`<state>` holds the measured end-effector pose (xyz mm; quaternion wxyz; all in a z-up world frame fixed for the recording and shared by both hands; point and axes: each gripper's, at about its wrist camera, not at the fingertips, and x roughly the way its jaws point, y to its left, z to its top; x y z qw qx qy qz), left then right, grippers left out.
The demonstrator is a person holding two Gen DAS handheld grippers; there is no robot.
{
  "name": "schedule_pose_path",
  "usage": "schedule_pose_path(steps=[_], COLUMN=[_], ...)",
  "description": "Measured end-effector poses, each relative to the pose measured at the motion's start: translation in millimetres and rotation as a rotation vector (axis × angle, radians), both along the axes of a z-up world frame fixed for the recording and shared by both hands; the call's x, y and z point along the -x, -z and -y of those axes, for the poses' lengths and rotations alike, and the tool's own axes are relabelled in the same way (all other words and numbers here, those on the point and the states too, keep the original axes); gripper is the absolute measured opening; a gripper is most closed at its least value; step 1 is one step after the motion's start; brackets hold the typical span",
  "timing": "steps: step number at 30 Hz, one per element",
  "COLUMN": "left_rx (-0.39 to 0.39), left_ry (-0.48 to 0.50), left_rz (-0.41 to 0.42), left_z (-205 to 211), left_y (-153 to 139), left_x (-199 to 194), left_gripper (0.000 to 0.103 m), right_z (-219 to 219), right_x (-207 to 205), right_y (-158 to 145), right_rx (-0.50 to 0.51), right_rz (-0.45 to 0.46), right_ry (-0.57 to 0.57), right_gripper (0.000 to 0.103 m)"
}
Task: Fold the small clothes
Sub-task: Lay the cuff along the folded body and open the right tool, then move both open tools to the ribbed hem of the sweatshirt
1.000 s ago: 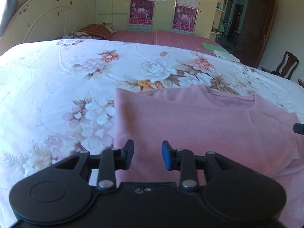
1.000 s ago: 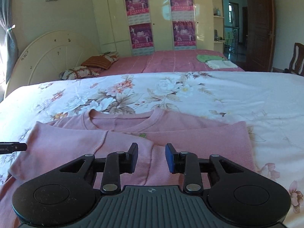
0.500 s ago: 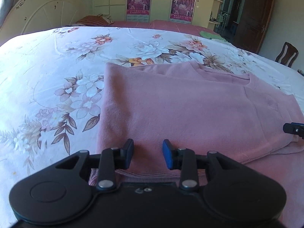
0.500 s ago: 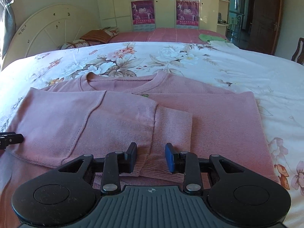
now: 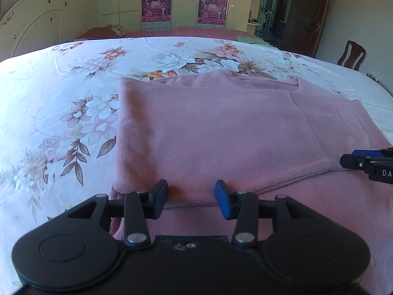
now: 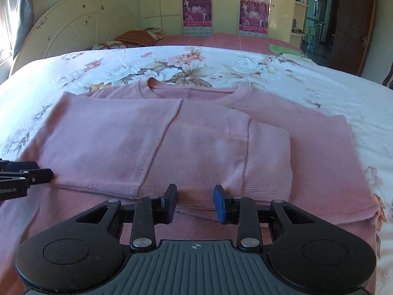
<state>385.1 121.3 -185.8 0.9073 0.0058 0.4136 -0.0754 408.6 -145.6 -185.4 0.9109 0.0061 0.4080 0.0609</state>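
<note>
Fingers of the left hand-held gripper [image 5: 191, 198] stand parted with nothing between them, their blue-padded tips poised at the near edge of a folded layer of the pink sweater [image 5: 221, 132]. The right hand-held gripper [image 6: 195, 202] is likewise spread, holding nothing, its tips at the near edge of the folded-in sleeve [image 6: 267, 159] and side panel. In the left wrist view the right gripper's fingers enter from the right edge, low over the garment beside the folded layer's corner; in the right wrist view the left gripper's fingers enter from the left edge in the same manner, just beside the fabric fold.

Beyond the tips, the sweater lies flat on the bed, neckline [image 6: 194, 89] pointing away from the cameras, both sides folded inward over the body so that the layers overlap near the middle. A single layer of the hem region stretches under both grippers.

Under the garment spreads a white floral bedsheet [image 5: 61, 103]. Farther back lie a pillow [image 6: 137, 36] by the cream headboard [image 6: 71, 27], a green cloth [image 6: 282, 49] on the red cover, posters [image 6: 196, 12] on the wardrobe doors, and a wooden chair [image 5: 351, 54] near the dark door.
</note>
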Motion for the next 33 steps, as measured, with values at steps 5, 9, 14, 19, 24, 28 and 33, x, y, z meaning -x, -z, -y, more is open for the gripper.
schedule_pose_path(steps=[5, 9, 14, 19, 24, 28, 33], left_rx=[0.016, 0.045, 0.049, -0.027, -0.056, -0.086, -0.029], left_ry=[0.024, 0.098, 0.179, 0.188, 0.110, 0.044, -0.013], left_rz=[-0.023, -0.029, -0.039, -0.012, 0.002, -0.001, 0.004], left_z=[-3, 10, 31, 26, -9, -16, 3], left_y=[-12, -17, -11, 1, 2, -4, -21], left_x=[6, 23, 53, 74, 96, 113, 146], left_gripper=[0.043, 0.044, 0.046, 0.050, 0.053, 0.053, 0.051], right_z=[2, -19, -50, -41, 15, 54, 63], right_x=[26, 50, 66, 76, 99, 122, 153], right_y=[-14, -23, -16, -1, 3, 0, -17], right_rx=[0.001, 0.016, 0.036, 0.066, 0.086, 0.090, 0.056], right_rz=[0.008, 0.020, -0.001, -0.034, -0.038, -0.020, 0.012], right_ry=[0.061, 0.041, -0.026, -0.024, 0.056, 0.112, 0.065], right_gripper=[0.031, 0.031, 0.031, 0.031, 0.031, 0.031, 0.031])
